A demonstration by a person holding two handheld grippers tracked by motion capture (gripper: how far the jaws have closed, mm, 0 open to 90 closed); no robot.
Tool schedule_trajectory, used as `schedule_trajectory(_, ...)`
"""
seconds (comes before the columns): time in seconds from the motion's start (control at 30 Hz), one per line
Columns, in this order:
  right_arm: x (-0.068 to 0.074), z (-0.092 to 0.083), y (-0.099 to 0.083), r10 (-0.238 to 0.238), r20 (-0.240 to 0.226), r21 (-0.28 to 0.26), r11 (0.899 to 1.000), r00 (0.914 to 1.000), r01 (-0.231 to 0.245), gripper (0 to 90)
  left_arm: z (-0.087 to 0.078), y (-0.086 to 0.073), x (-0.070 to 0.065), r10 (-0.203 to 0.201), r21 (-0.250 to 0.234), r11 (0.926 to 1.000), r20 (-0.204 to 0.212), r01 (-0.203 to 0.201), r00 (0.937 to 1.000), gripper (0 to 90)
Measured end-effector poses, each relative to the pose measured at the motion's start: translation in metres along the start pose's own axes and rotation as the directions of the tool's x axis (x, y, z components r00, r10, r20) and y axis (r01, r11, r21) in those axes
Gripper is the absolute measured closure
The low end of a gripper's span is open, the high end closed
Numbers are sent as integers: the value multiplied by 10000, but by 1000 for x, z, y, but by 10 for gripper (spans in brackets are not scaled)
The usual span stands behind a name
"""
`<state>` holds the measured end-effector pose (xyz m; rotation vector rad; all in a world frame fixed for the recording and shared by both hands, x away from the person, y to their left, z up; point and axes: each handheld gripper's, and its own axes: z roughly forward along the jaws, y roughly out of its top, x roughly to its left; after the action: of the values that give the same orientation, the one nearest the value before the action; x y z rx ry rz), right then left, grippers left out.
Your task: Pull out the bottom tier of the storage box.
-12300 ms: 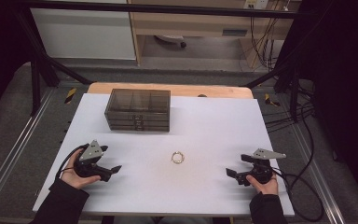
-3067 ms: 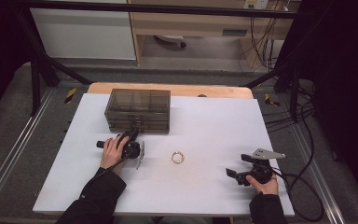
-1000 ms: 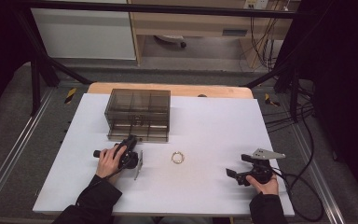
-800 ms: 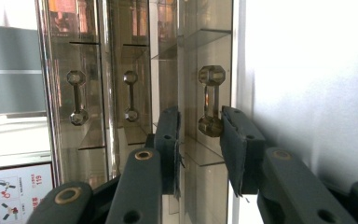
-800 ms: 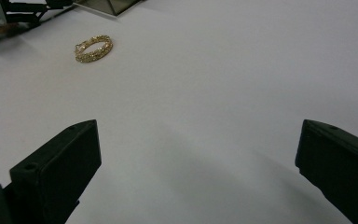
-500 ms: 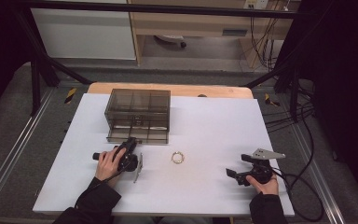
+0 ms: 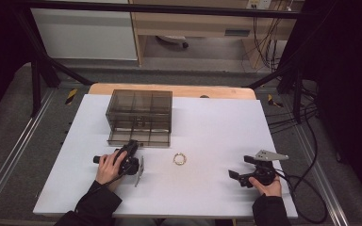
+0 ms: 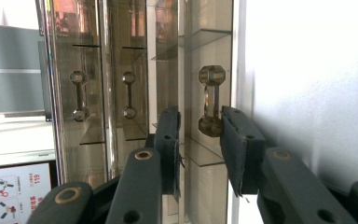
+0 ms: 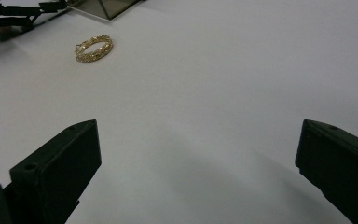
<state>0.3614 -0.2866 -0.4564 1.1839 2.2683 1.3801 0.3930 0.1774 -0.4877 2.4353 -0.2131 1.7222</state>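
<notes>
The step in hand looks like opening a drawer of the smoky clear drawer box (image 7: pixel 139 117) that stands at the far left of the white worktop (image 7: pixel 217 117). The left gripper (image 8: pixel 200 130), turned on its side, is right at the front of the box, near its lower left corner in the high view. In the left gripper view its jaws are spread a little on either side of a faceted, dumbbell-shaped handle (image 8: pixel 209 100), and no contact with it is visible. My guess is that the next move calls for pressing the jaws onto that handle and pulling straight back toward the person, steadily, so the light box does not slide along.

A small gold bracelet (image 7: pixel 180 159) of fine links lies flat in a ring on the bare worktop, just right of the left gripper and well apart from the box; it probably goes in the drawer.

The right gripper (image 9: pixel 196 163) rests low at the near right, jaws spread wide and empty, facing the bracelet.
</notes>
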Motion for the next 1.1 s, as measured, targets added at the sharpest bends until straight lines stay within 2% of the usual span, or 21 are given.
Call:
schedule_trajectory(0.7,0,0,0,-21,-1,4,10000,10000,21,7,-2,1,-2,45,72,10000,143,-46,9999,679)
schedule_trajectory(0.93,0,0,0,-21,8,3,10000,10000,21,8,-4,2,1,-239,204,9995,436,230,9988,634)
schedule_trajectory(1.1,0,0,0,-25,11,4,10000,10000,25,8,-6,1,6,-593,163,9982,529,585,9968,575)
